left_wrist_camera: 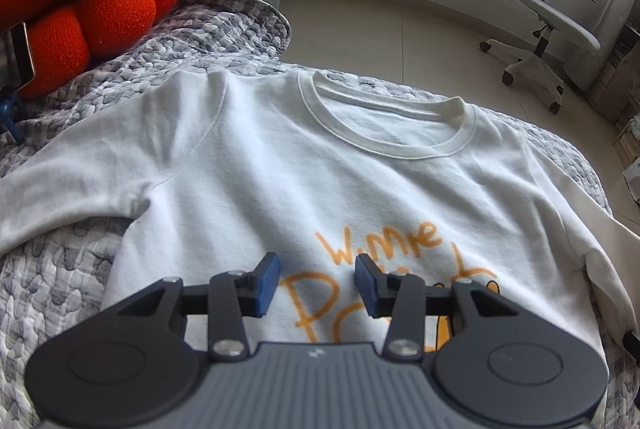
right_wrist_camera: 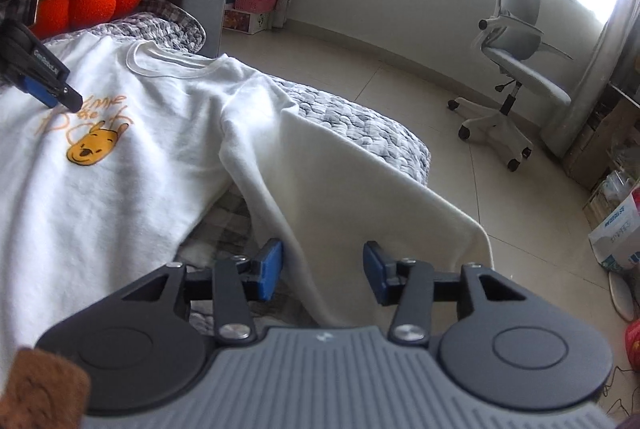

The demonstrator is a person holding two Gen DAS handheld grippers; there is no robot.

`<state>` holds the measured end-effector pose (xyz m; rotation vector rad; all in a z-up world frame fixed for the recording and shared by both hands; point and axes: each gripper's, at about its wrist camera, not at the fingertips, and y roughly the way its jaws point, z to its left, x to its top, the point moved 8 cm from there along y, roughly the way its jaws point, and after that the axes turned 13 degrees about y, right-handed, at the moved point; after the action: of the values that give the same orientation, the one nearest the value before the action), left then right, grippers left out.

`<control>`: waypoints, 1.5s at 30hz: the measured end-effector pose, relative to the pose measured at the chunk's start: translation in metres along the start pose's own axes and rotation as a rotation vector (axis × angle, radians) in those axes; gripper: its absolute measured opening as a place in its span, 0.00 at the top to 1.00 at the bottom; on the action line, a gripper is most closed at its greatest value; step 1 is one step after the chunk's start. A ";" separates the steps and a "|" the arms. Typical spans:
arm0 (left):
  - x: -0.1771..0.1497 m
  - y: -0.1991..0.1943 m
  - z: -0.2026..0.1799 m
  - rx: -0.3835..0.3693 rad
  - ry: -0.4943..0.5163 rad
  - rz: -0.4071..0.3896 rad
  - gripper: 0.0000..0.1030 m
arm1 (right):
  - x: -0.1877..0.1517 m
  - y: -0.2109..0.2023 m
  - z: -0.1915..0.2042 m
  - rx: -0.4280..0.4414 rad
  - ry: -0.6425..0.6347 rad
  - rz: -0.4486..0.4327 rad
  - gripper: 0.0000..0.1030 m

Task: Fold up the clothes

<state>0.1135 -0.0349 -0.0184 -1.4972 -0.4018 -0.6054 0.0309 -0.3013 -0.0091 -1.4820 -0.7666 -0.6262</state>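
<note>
**Sweatshirt flat on the quilt, both grippers empty**

Sweatshirt, white with an orange print, lies face up on the grey quilt, its collar pointing away from me. I have the left gripper hovering low over the chest print, jaws wide apart with nothing between them. My right gripper hangs over the sleeve that trails off the sweatshirt's side, jaws equally wide and empty. Only the right wrist view shows the bear face and the left gripper's tip above the lettering. An orange cushion sits beyond the sweatshirt's far shoulder.
</note>
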 end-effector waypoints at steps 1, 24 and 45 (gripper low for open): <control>0.001 0.000 -0.001 -0.002 0.003 -0.003 0.56 | -0.001 0.001 -0.001 0.000 -0.014 0.000 0.53; 0.004 0.005 -0.008 -0.008 0.020 -0.006 0.49 | 0.012 0.024 -0.101 0.156 0.208 0.061 0.48; 0.007 0.009 -0.009 0.018 0.030 -0.021 0.50 | 0.077 0.132 -0.137 -0.173 0.065 0.232 0.95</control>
<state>0.1230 -0.0446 -0.0217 -1.4670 -0.3997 -0.6386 0.1906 -0.4290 -0.0241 -1.6720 -0.4907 -0.5715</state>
